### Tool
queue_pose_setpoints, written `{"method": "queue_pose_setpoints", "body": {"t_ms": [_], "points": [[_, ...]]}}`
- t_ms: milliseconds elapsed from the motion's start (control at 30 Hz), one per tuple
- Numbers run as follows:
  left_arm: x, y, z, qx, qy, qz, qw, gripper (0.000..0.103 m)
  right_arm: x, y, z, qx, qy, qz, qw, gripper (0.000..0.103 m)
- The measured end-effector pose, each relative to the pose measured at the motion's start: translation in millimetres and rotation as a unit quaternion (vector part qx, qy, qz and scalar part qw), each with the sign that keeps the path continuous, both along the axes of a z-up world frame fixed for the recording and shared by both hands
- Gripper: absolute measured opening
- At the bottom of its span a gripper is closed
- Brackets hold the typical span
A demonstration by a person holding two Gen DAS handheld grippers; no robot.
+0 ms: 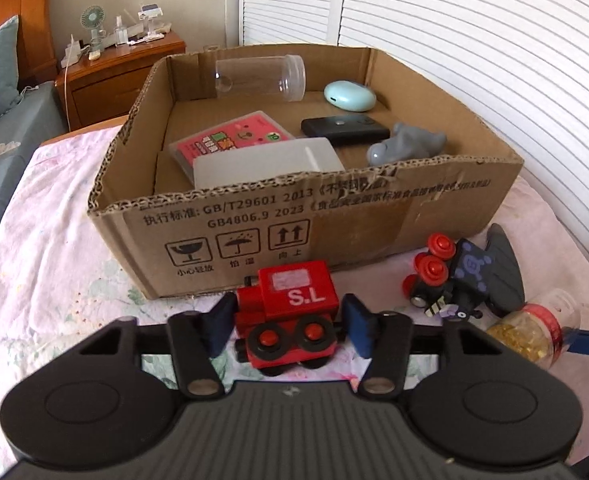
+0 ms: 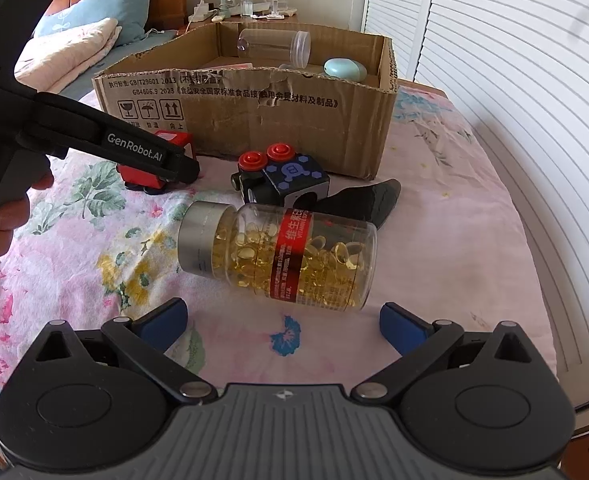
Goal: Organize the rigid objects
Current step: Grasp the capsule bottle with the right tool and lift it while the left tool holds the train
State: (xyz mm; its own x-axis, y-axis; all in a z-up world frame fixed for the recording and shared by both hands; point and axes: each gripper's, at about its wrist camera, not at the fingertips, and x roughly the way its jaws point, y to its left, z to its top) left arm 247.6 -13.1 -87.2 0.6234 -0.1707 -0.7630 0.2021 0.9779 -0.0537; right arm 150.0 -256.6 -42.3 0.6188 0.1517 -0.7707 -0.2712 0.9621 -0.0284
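Observation:
A red toy train (image 1: 294,292) marked "S.L" stands on the floral sheet just in front of the cardboard box (image 1: 294,216). My left gripper (image 1: 288,322) is shut on it, a blue pad pressed against each side. The right wrist view shows the same grip from the side, with the left gripper (image 2: 178,168) over the red train (image 2: 166,142). My right gripper (image 2: 284,322) stands open with nothing between its pads, just short of a clear bottle of yellow capsules (image 2: 290,252) lying on its side. A black toy train (image 2: 290,176) with red wheels sits beyond the bottle.
The box (image 2: 254,120) holds a clear jar (image 1: 260,78), a pale blue case (image 1: 348,96), a black device (image 1: 344,130), a grey toy (image 1: 406,148) and flat boxes. A dark grey fin-shaped piece (image 2: 370,200) lies beside the black train. Louvred doors stand on the right; a nightstand (image 1: 126,64) stands behind.

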Motion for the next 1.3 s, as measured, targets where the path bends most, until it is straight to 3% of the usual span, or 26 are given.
{"method": "queue_pose_setpoints", "body": {"t_ms": [367, 633, 1300], "points": [[-27.4, 40.3, -0.3, 0.021, -0.001, 0.01, 0.9997, 0.054, 3.2, 1.6, 0.3, 0.004, 0.001, -0.003, 1.0, 0.103], [-35.4, 52.1, -0.1, 0.02, -0.002, 0.013, 0.9997, 0.054, 13.1, 9.5, 11.9, 0.04, -0.005, -0.015, 0.999, 0.103], [-33.0, 52.0, -3.1, 0.012, -0.005, 0.019, 0.9997, 0.061, 28.8, 38.9, 15.9, -0.008, -0.012, 0.006, 1.0, 0.103]]}}
